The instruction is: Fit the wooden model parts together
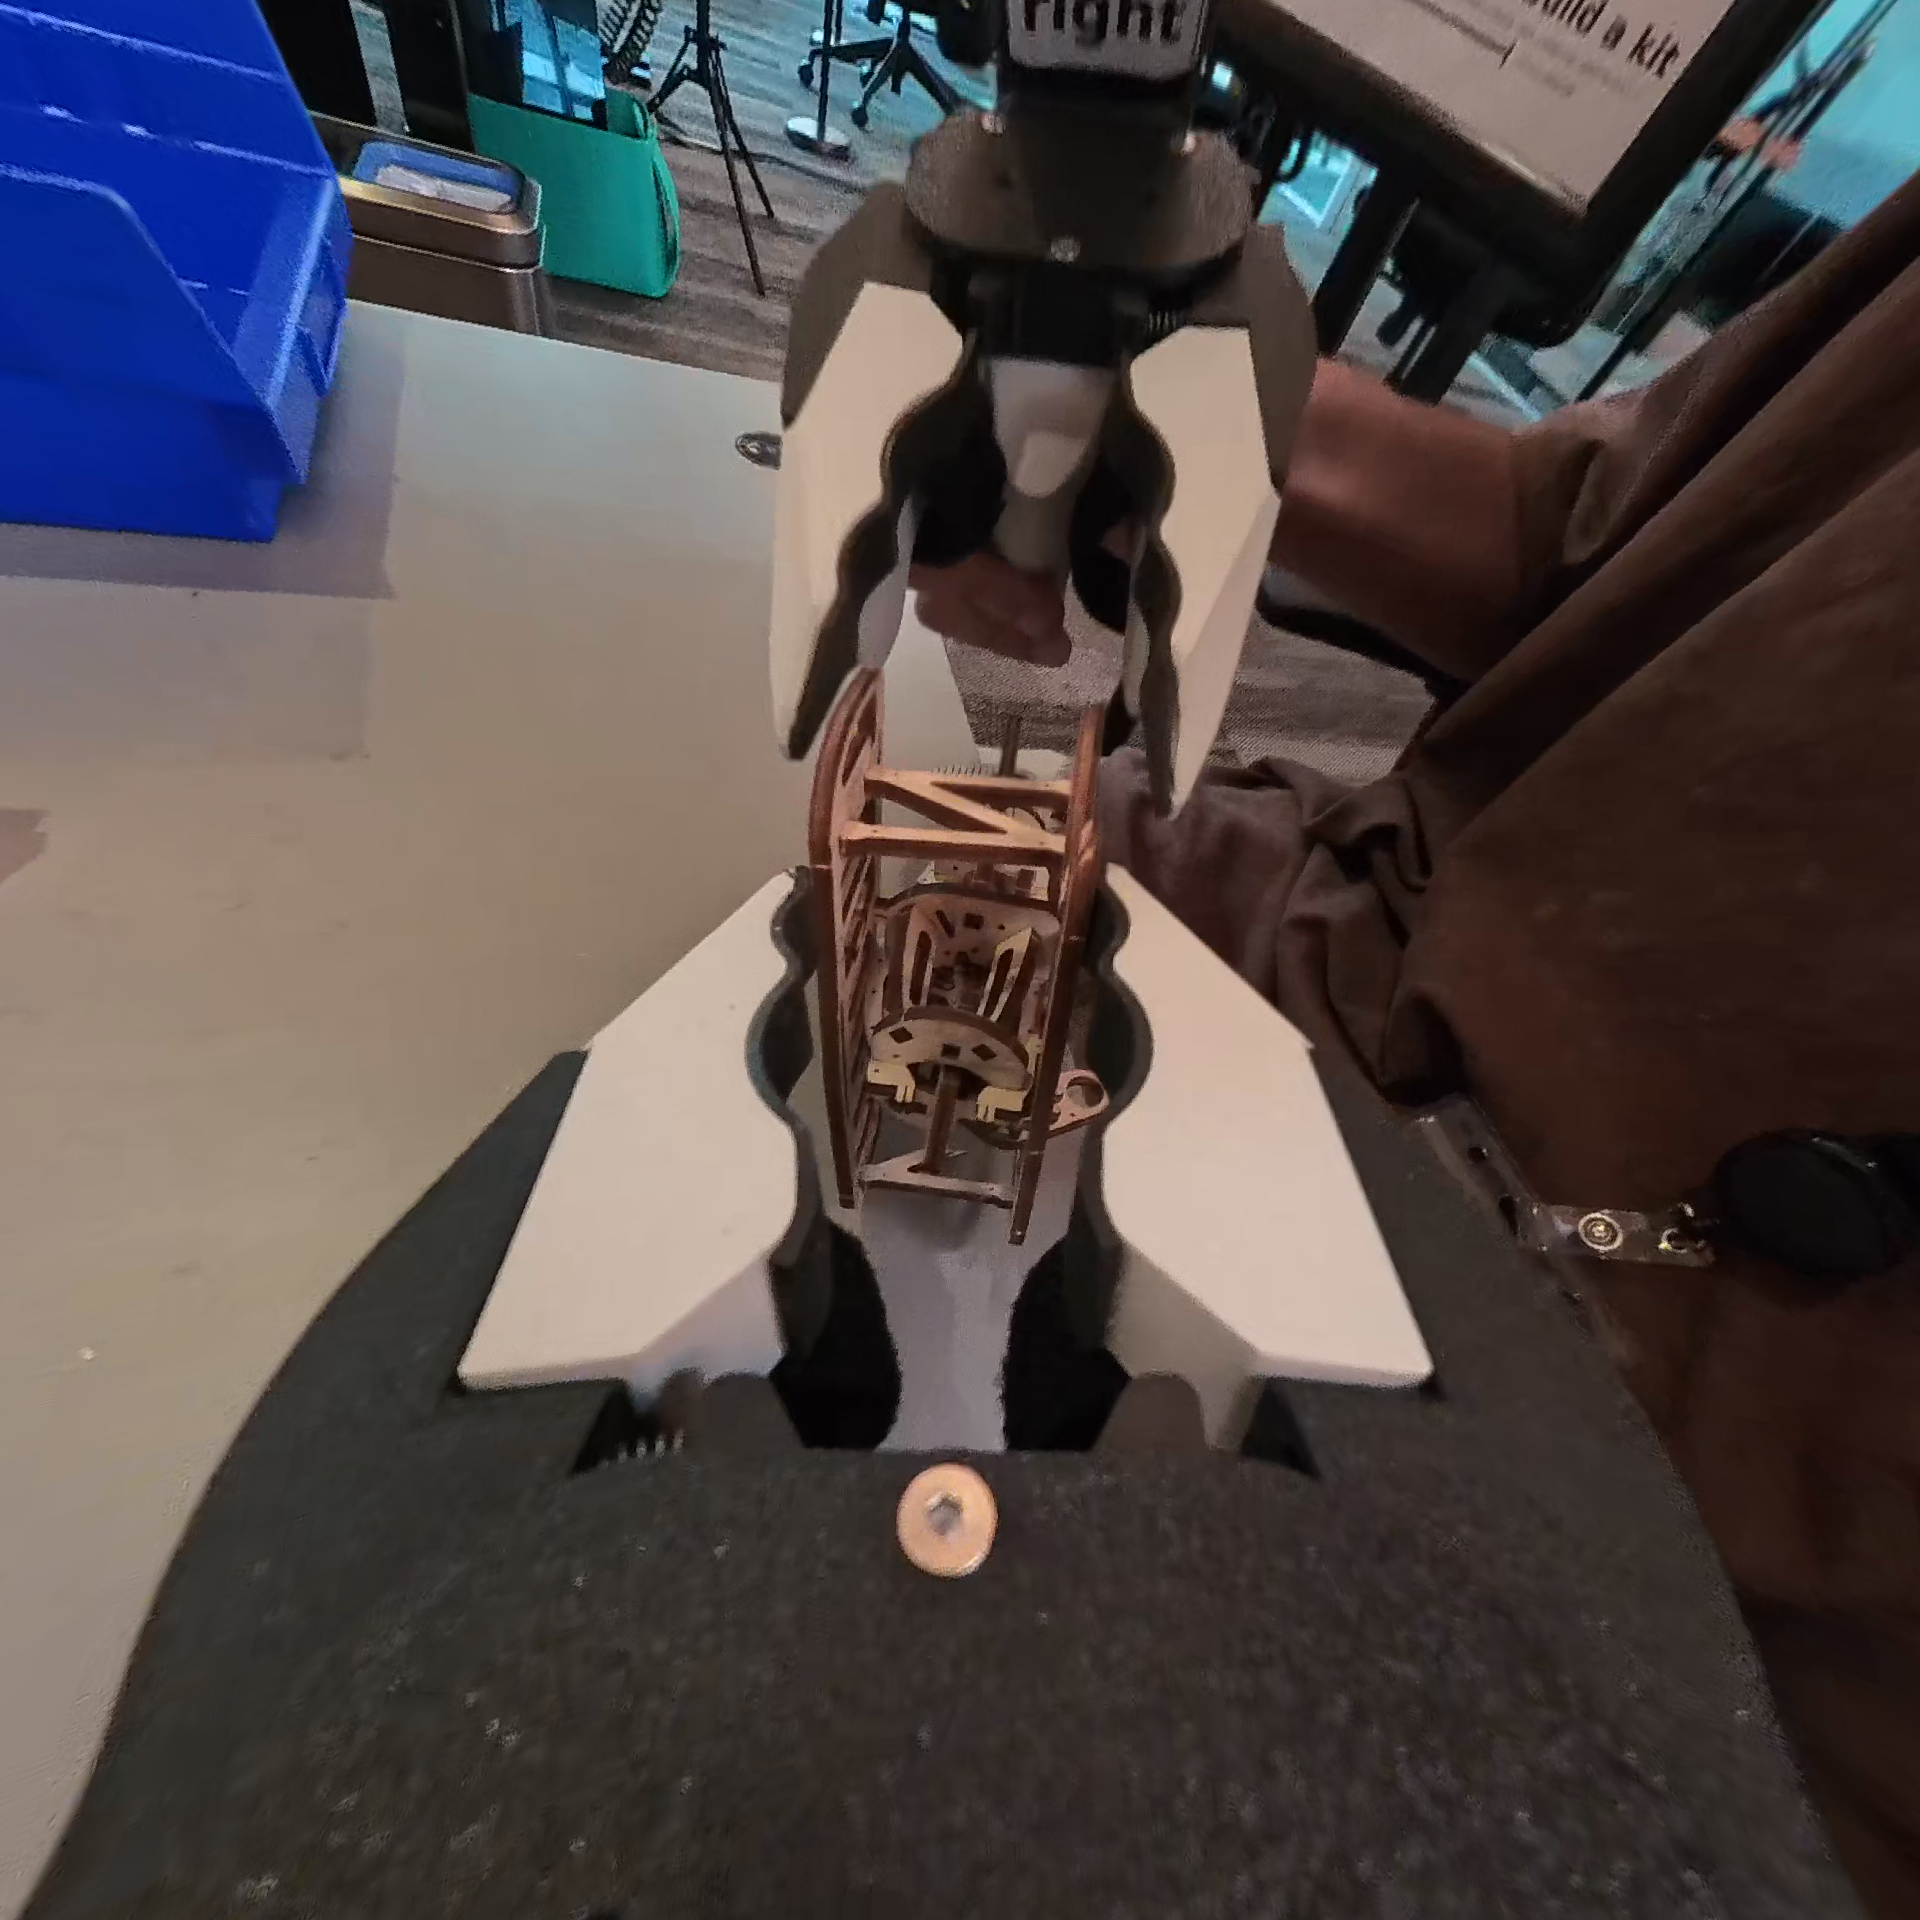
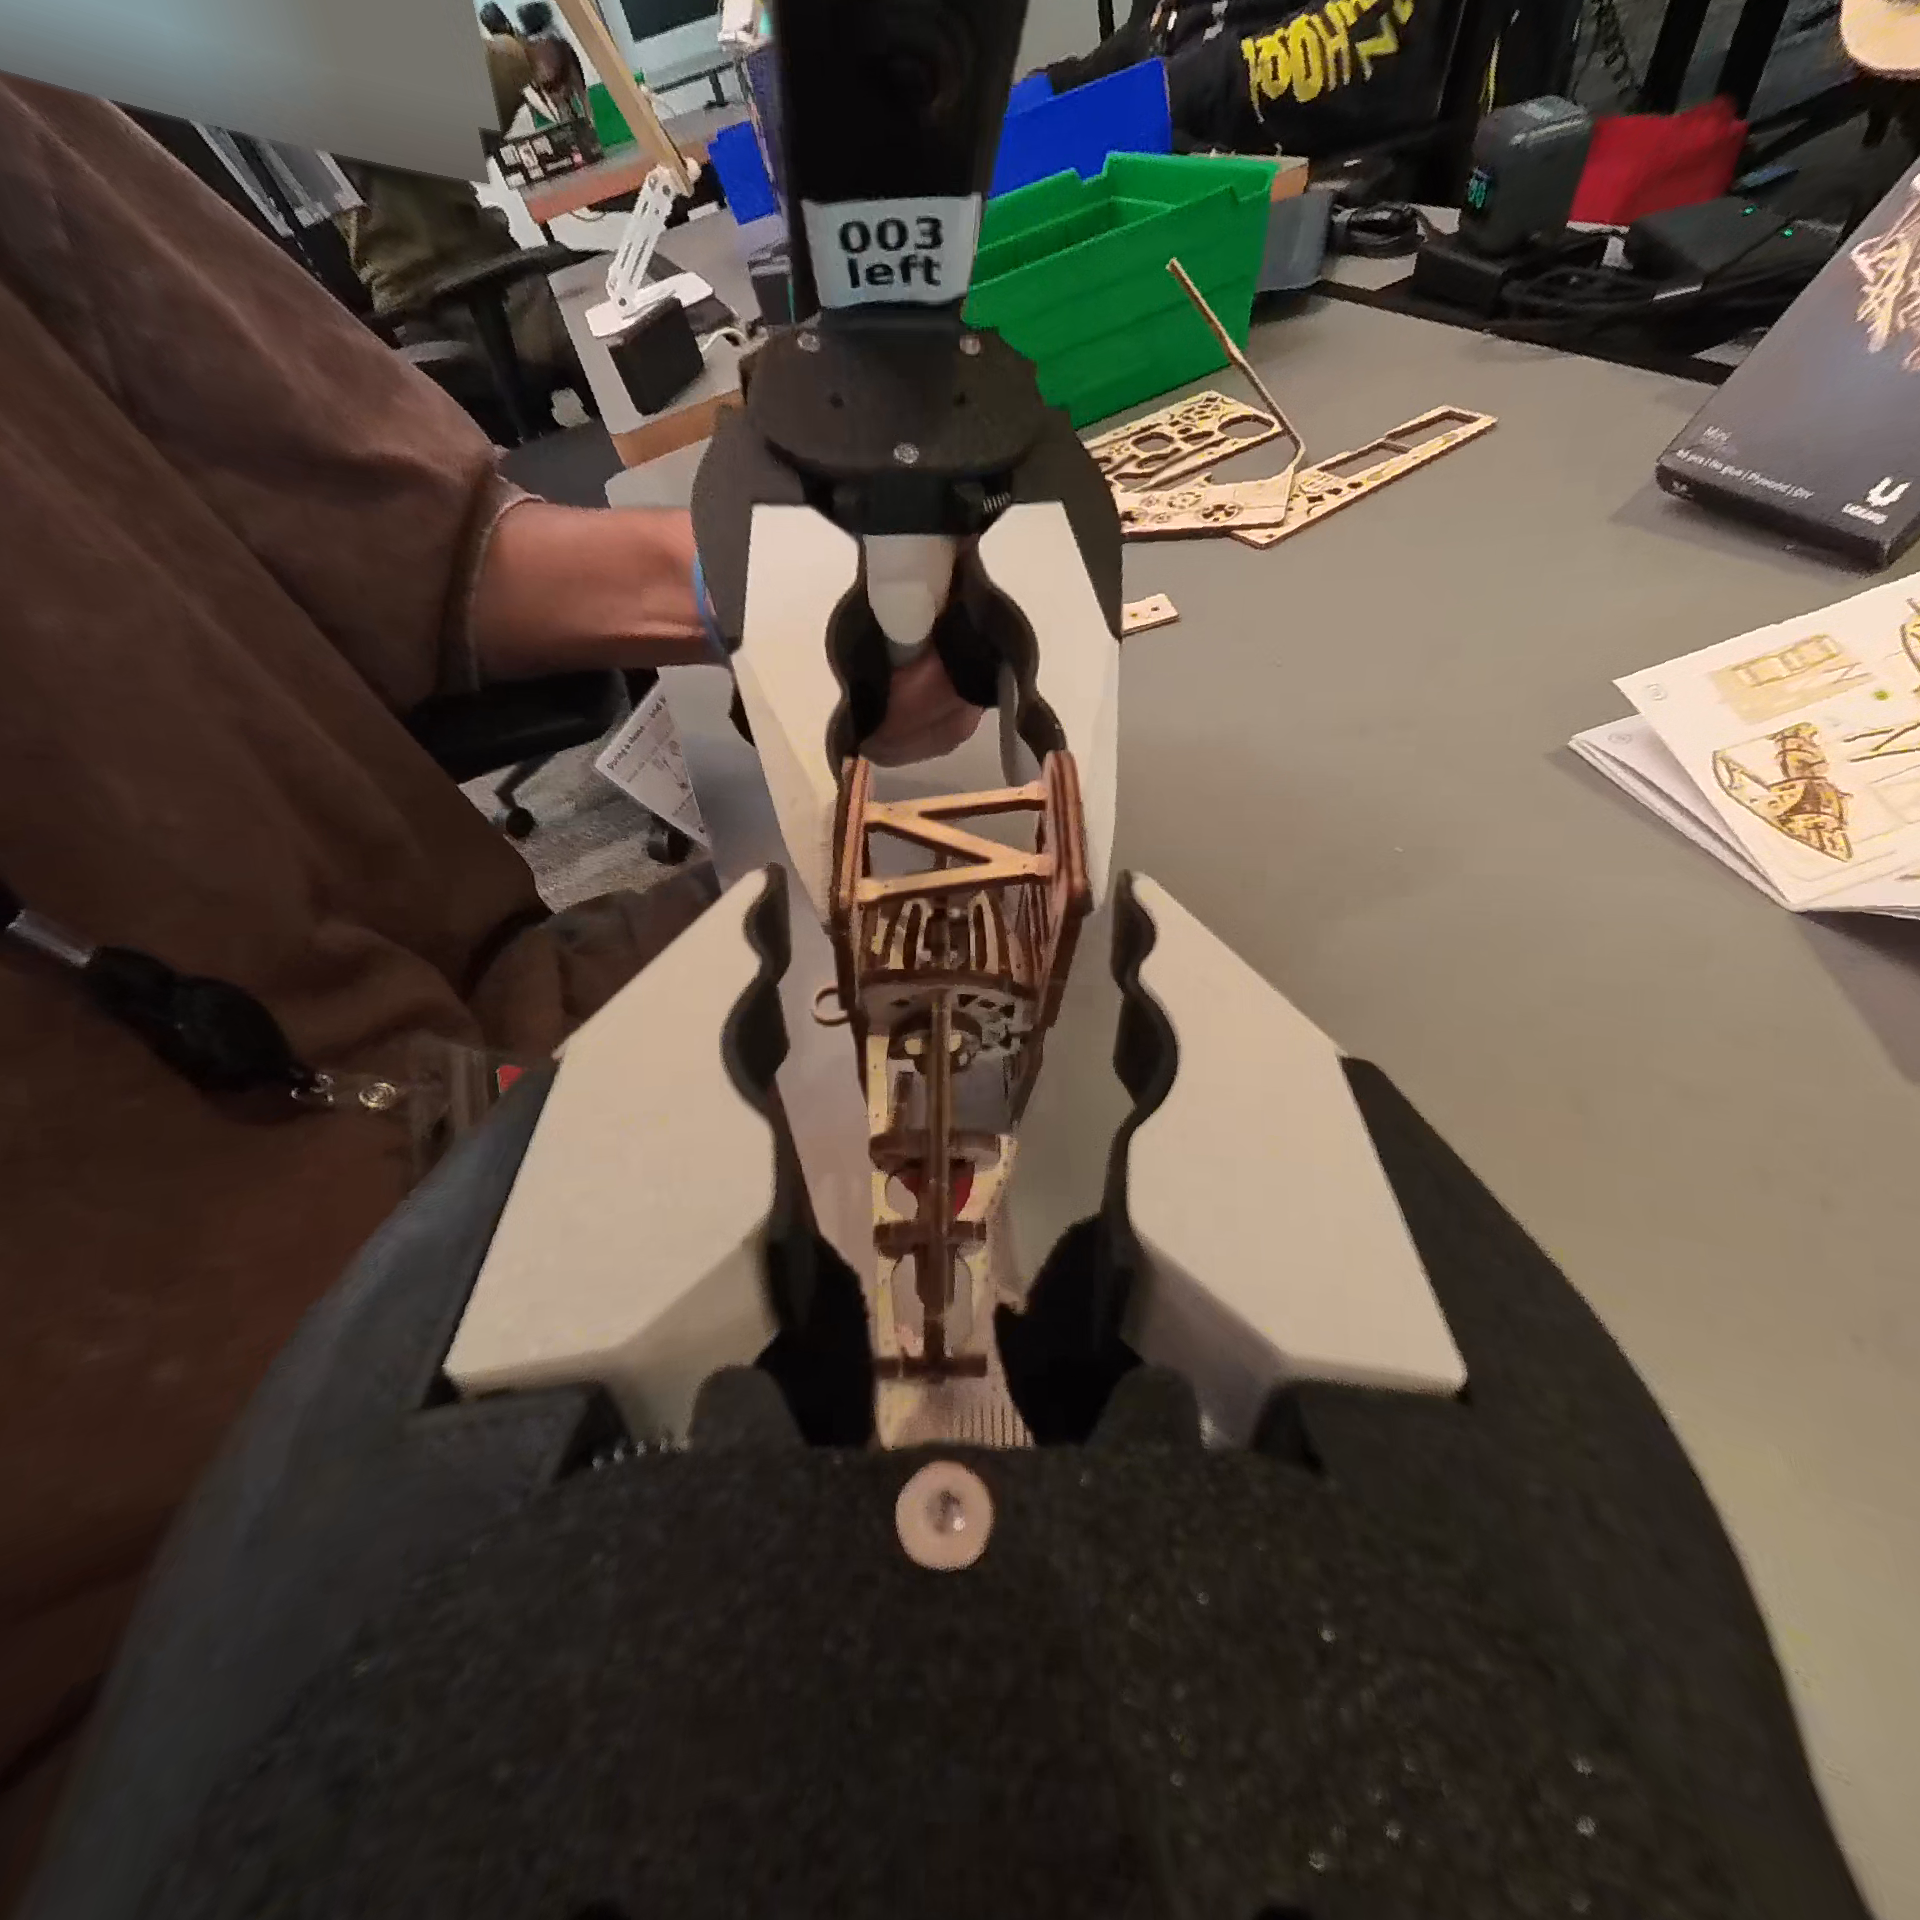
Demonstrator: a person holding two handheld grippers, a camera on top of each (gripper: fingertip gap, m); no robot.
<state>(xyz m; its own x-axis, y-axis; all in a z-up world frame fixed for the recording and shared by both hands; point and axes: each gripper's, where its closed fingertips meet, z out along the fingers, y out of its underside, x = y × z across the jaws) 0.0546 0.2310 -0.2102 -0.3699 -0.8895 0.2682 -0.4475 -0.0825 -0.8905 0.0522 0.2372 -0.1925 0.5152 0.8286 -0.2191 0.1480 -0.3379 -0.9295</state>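
Model [image 1: 951, 997]: wooden frame at frame centre, above the table [image 1: 260, 935], between your two grippers. Your left gripper [image 1: 951, 914] grasps its sides. Your right gripper [image 2: 945, 914] faces it with fingers spread either side of the model; whether they touch it, cannot tell. Bin [image 1: 145, 270]: blue, upper left

Table [image 2: 1351, 831] lies bare right of the wooden model [image 2: 951, 935]; farther right, cut-out sheets [image 2: 1247, 478], green bin [image 2: 1122, 281], booklet [image 2: 1787, 769] crowd it. Left side blocked by brown sleeve [image 2: 208, 623]. Blue bin [image 1: 156, 291] stands well apart.
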